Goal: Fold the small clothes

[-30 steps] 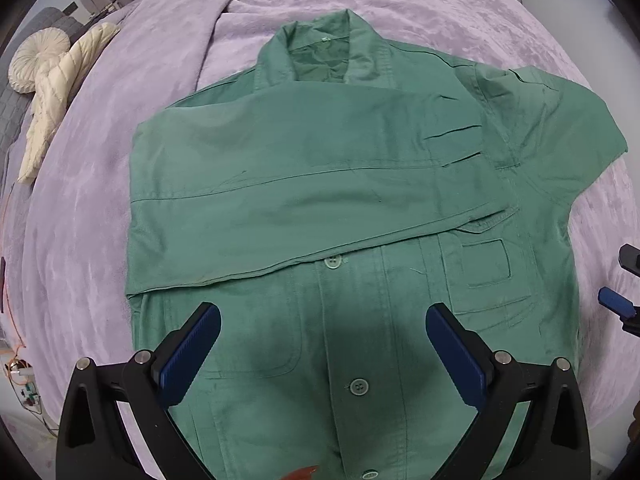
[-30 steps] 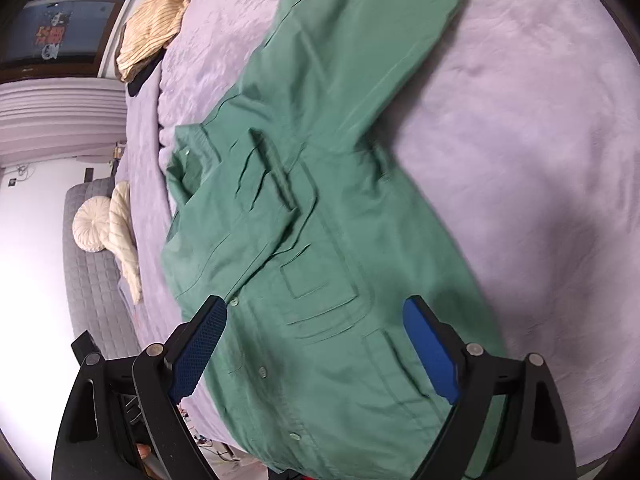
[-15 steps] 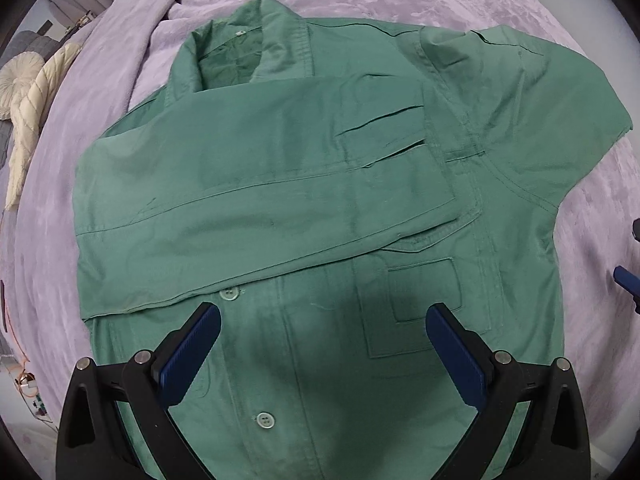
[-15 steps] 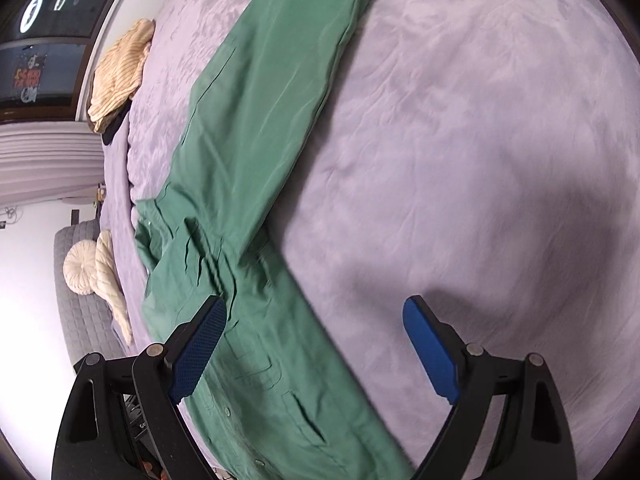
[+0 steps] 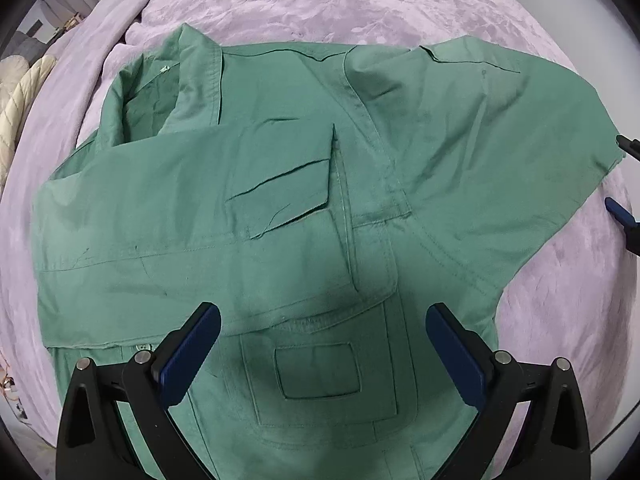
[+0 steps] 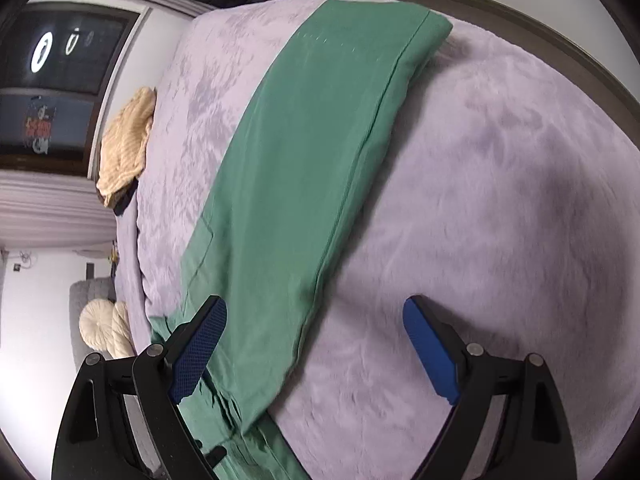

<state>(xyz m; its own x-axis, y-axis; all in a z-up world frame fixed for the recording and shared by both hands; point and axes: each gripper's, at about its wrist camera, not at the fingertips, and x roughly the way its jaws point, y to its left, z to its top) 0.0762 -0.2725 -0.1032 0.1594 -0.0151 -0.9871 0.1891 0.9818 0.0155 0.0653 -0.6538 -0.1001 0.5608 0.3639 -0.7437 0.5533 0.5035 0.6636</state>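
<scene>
Green jacket (image 5: 304,216) is lying front-up on the lilac bedspread (image 5: 360,4), collar (image 5: 188,76) toward the far left in the left wrist view. One sleeve is lying folded across the chest, cuff (image 5: 280,196) ending near the placket. The other sleeve (image 6: 304,184) is stretching out flat across the bedspread toward the far edge of the bed in the right wrist view, cuff end far.

Labels: small pale tag inside the collar, too small to read. Patch pocket (image 5: 318,368) is showing stitched rectangle only, no text. Dark window (image 6: 56,88) at far left of right view is showing glowing shapes and reddish marks, not legible.

Left gripper (image 5: 322,354) is hovering straight above the jacket's chest, jaws released and wide, nothing between the pads; the pocket is sitting in the gap below them, whether pads are touching cloth I cannot tell. One button (image 5: 142,347) is peeking out just beside the left pad.

Right gripper (image 6: 314,350) is also released, jaws wide, nothing gripped. The outstretched sleeve is running under its left pad; the right pad is over bare bedspread. Its blue tips are also showing at the right edge of the left view, just beside the shoulder.

Outward: cream knit garment (image 6: 124,144) is lying at the bedspread's far left edge; cream round cushion (image 6: 98,322) is sitting on a grey sofa (image 6: 86,300) beyond the bed.
</scene>
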